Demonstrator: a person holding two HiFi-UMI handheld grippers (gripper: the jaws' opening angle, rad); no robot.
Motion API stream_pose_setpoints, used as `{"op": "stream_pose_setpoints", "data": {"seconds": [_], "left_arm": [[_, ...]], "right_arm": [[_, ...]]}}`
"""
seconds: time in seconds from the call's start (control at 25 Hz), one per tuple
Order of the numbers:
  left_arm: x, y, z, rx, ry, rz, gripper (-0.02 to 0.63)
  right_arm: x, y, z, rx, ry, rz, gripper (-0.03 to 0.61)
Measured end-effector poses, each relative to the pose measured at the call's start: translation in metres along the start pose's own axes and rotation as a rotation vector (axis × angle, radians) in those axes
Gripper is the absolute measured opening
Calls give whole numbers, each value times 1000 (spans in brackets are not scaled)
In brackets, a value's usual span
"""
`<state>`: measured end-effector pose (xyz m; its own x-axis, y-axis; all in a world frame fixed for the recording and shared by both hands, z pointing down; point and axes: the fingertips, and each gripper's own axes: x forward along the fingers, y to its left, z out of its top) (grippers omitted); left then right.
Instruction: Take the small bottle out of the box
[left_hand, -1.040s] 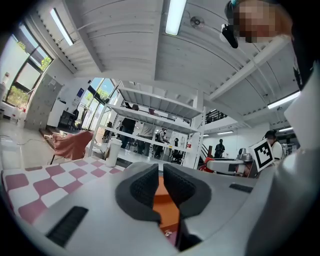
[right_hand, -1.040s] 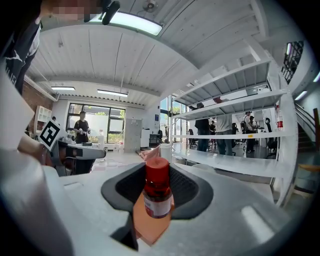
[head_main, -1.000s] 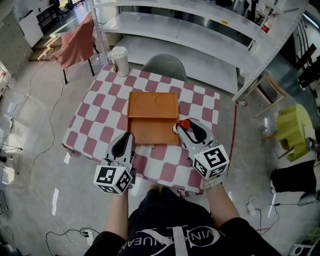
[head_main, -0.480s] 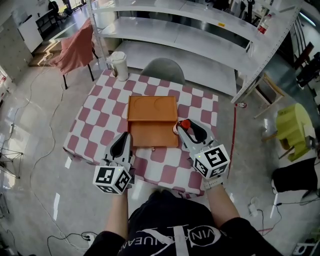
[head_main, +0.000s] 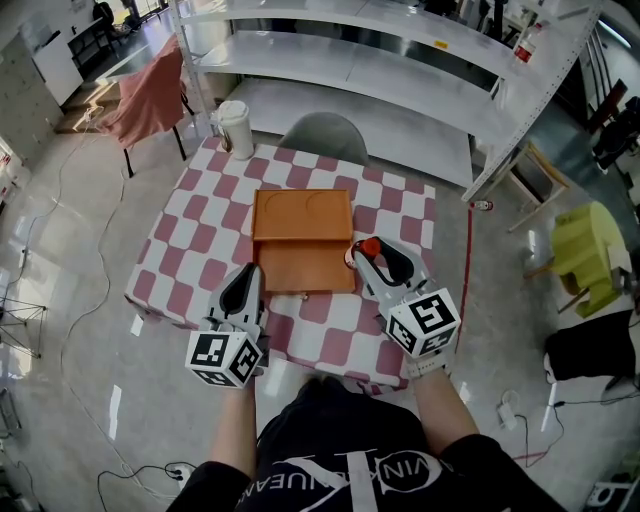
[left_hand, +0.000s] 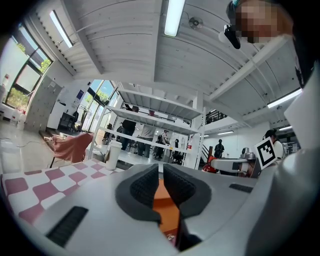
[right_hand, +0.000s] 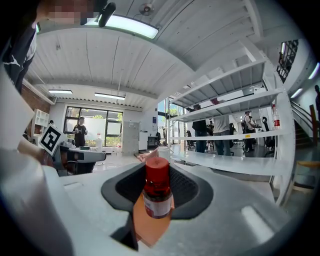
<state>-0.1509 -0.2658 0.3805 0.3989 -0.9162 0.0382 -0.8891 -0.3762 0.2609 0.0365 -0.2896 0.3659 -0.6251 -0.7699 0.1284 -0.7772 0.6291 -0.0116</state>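
Small bottle (right_hand: 157, 192), red-capped and upright, is gripped in our right gripper's (head_main: 372, 260) jaws beside the orange box's (head_main: 300, 240) right side, toward the bench's (head_main: 200, 250) right edge. Our left gripper's (head_main: 255, 275) jaws are closed and empty, by the near edge.

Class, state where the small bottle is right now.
Head view: the small bottle sits clamped in the right gripper, right of the orange box.
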Motion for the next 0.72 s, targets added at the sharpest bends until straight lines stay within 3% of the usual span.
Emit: {"op": "stream_pose_setpoints", "data": {"seconds": [0.72], "left_arm": [[1, -1, -8, -13, 16, 17, 32]], "right_arm": [[-1, -4, -5, 8, 12, 16, 143]]}}
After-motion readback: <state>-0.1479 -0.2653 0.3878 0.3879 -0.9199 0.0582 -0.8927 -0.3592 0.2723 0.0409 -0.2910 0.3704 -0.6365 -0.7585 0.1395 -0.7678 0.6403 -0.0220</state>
